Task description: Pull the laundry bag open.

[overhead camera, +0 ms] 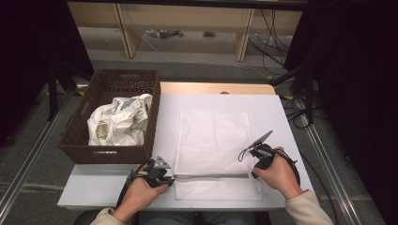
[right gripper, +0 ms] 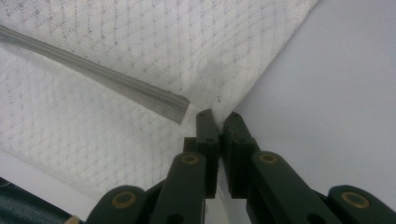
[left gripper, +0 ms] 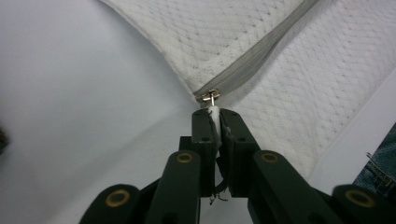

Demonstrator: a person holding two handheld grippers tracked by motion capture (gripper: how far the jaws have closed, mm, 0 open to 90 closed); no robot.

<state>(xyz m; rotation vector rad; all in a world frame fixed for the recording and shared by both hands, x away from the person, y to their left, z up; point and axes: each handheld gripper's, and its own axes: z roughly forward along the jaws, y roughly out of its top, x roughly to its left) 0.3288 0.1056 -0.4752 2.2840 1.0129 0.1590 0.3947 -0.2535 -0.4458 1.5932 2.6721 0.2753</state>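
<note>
I see the white mesh bag (overhead camera: 212,152) lying flat on the table (overhead camera: 94,185), its zipper (overhead camera: 211,176) running left to right along the near edge. My left gripper (overhead camera: 170,178) pinches the zipper pull (left gripper: 213,112); my right gripper (overhead camera: 254,175) clamps the bag's right edge.

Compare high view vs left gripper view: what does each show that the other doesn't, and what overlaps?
High view alone: the brown basket holding a crumpled plastic bag, the right gripper shut on the mesh bag's edge at the zipper's far end, and the floor and shelving beyond the table.

Left gripper view alone: the small metal slider at the zipper's end, and the white pull tab pinched between the jaws.

Both: the white mesh bag, its grey zipper, the white tabletop, and the left gripper shut at the zipper's end.
</note>
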